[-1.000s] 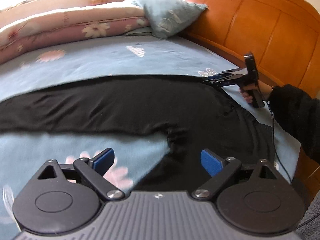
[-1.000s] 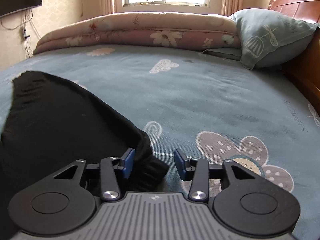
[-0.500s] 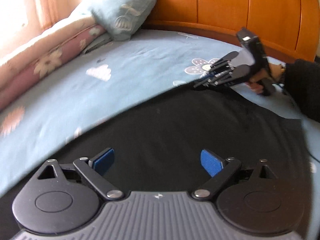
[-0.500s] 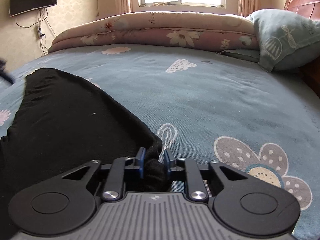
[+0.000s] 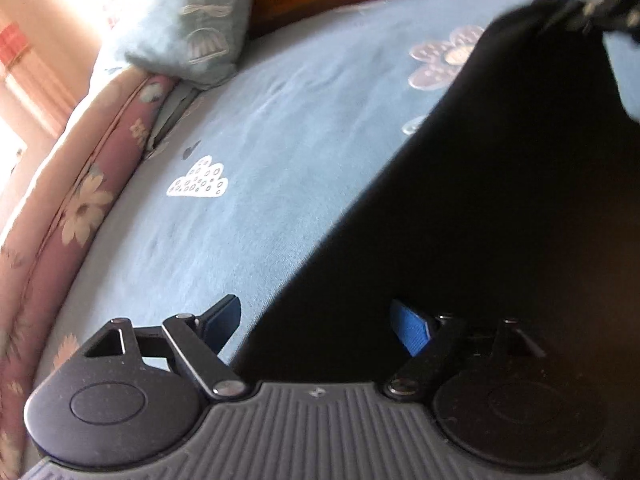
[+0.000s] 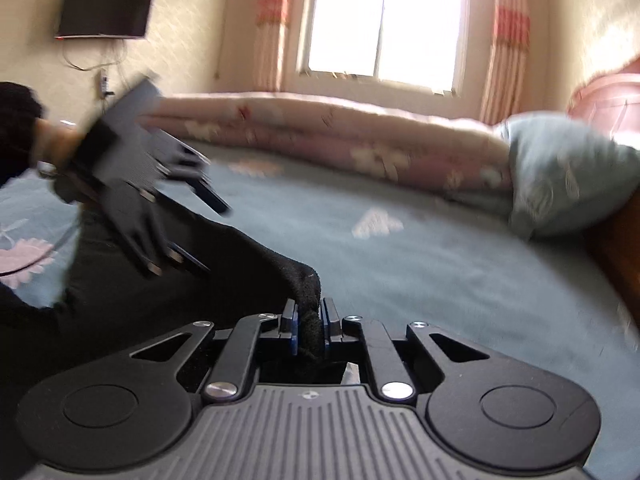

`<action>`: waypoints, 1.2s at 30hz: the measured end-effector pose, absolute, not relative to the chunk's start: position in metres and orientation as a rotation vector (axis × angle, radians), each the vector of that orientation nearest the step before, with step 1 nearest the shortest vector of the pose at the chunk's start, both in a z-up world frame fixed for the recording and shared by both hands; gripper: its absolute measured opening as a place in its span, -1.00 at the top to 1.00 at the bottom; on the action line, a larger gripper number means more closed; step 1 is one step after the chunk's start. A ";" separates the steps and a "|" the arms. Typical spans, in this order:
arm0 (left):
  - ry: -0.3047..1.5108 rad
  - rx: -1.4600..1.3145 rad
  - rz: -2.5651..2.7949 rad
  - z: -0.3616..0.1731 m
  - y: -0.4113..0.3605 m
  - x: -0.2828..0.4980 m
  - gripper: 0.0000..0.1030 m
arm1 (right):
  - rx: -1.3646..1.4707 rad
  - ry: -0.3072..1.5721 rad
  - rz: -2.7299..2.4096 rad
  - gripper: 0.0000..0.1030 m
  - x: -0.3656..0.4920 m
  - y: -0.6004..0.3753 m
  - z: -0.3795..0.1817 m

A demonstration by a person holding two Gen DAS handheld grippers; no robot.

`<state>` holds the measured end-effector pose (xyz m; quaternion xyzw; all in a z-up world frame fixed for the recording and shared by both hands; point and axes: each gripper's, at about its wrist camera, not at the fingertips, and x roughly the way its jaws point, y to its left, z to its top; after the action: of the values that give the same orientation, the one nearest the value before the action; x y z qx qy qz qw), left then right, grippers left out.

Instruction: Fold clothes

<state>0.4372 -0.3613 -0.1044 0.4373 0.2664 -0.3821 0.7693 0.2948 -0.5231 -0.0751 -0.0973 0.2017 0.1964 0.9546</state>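
Blue bedsheet [image 5: 280, 160]; right gripper [image 6: 309, 326] fingers pinch black garment [image 5: 500, 200]; left gripper [image 5: 316, 322] fingers wide, empty.

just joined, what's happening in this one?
A person is folding a black garment on a bed with a blue patterned sheet, using a handheld claw in each hand. The right claw is shut on a bunched edge of the garment, lifting it. The left claw is open, over the fabric's edge, gripping nothing. A pillow and rolled quilt lie beyond.
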 end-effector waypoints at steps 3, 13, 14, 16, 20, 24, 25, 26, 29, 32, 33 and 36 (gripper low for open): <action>0.576 1.006 -0.888 -0.102 -0.356 0.434 -0.58 | -0.249 0.382 0.438 0.75 0.277 -0.512 -0.064; 0.700 1.256 -1.040 -0.100 -0.346 0.417 0.99 | -0.367 0.387 0.526 0.75 0.241 -0.482 -0.057; 0.698 1.251 -1.038 -0.099 -0.344 0.414 0.99 | -0.370 0.389 0.525 0.75 0.240 -0.482 -0.057; 0.695 1.241 -1.031 -0.095 -0.340 0.406 0.99 | -0.370 0.398 0.517 0.75 0.239 -0.482 -0.056; 0.692 1.197 -0.983 -0.083 -0.332 0.392 0.99 | -0.372 0.407 0.485 0.74 0.235 -0.483 -0.056; 0.693 1.152 -0.943 -0.067 -0.326 0.374 0.99 | -0.400 0.433 0.453 0.74 0.230 -0.479 -0.055; 0.693 1.140 -0.942 -0.063 -0.322 0.367 0.99 | -0.410 0.432 0.443 0.74 0.227 -0.477 -0.055; 0.691 1.133 -0.942 -0.058 -0.318 0.362 0.99 | -0.424 0.436 0.434 0.74 0.225 -0.475 -0.054; 0.689 1.102 -0.936 -0.046 -0.310 0.340 0.99 | -0.445 0.442 0.405 0.74 0.215 -0.471 -0.051; 0.674 1.070 -0.933 -0.033 -0.302 0.315 0.99 | -0.458 0.445 0.388 0.74 0.204 -0.468 -0.047; 0.674 1.055 -0.936 -0.030 -0.300 0.311 1.00 | -0.459 0.444 0.384 0.73 0.201 -0.468 -0.046; 0.658 1.035 -0.964 -0.023 -0.295 0.290 1.00 | -0.464 0.441 0.372 0.72 0.189 -0.468 -0.044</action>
<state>0.2899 -0.2951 -0.0226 0.4668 0.2964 -0.4346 0.7109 0.1895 -0.4683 -0.0437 -0.2268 0.2154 0.1818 0.9323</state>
